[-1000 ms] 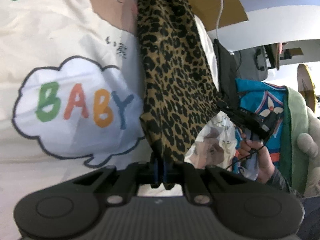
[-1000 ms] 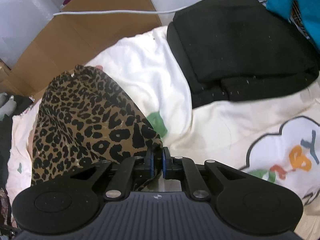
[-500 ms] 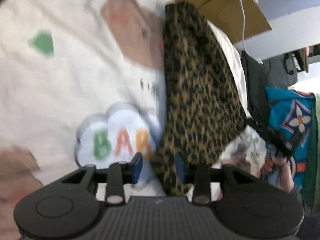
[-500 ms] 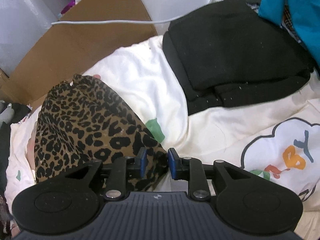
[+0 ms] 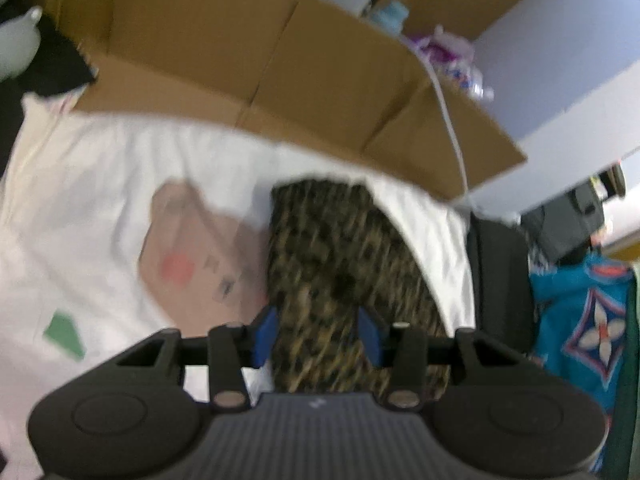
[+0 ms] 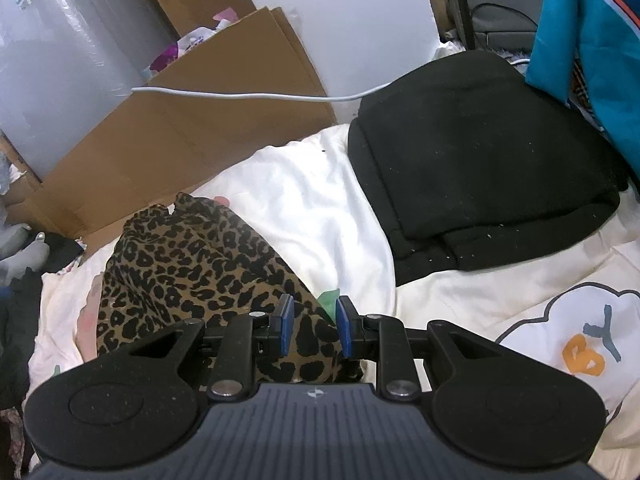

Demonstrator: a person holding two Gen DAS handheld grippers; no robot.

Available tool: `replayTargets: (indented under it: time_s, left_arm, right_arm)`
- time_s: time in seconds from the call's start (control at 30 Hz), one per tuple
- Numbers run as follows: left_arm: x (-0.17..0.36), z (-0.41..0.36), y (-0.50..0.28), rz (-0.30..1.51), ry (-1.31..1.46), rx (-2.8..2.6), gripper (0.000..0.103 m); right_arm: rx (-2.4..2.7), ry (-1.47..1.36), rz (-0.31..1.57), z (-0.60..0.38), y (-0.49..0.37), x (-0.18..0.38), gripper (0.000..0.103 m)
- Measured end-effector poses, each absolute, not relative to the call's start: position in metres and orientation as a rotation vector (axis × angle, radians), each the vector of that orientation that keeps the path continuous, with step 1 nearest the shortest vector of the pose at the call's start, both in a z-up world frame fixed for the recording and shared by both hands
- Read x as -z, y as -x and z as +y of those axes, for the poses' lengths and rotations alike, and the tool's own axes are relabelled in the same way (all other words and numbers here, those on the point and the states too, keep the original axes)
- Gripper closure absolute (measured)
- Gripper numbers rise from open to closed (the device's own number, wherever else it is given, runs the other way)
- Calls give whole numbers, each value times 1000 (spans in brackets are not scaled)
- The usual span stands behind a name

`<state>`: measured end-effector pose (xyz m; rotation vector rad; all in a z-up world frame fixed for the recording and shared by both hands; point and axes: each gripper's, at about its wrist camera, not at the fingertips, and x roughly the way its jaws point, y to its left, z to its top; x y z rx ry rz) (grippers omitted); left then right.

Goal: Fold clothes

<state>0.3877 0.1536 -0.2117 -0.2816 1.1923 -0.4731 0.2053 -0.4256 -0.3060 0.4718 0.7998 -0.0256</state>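
Note:
A folded leopard-print garment lies on a white blanket printed with a bear and a "BABY" cloud. My right gripper hovers open just over the garment's near corner, and its blue pads do not press the cloth. The left wrist view is blurred. There the leopard-print garment lies flat on the blanket below my left gripper. The left jaws are opening. The cloth shows through the gap but is not pinched.
A folded black garment sits on the blanket to the right. Flattened cardboard leans behind the bed, crossed by a white cable. A blue patterned cloth hangs at the far right. A bubble-wrap roll stands at the back left.
Both grippers were shut on the leopard-print garment and have let it go. The left one has risen and swung away over it. The right one has lifted slightly.

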Motion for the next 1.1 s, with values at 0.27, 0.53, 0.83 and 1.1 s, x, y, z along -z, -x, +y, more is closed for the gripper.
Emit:
replayTargets:
  time_s: [0.27,0.53,0.83,1.1]
  left_arm:
    - [221,69,-452,1174,316,463,56]
    - [244,4,-482,1237,277,378,58]
    - [276,-51,-506,1279,200,290,69]
    - [307,-63,-509,1317,16,161,69]
  right_arm:
    - [43,-550,788,-437,-208,315,78]
    - [56,-569,783,-453,-212,320,78]
    - [21,-529,812,-446,-214,327,78]
    - [18,-551,837,-447,-211,334,78]
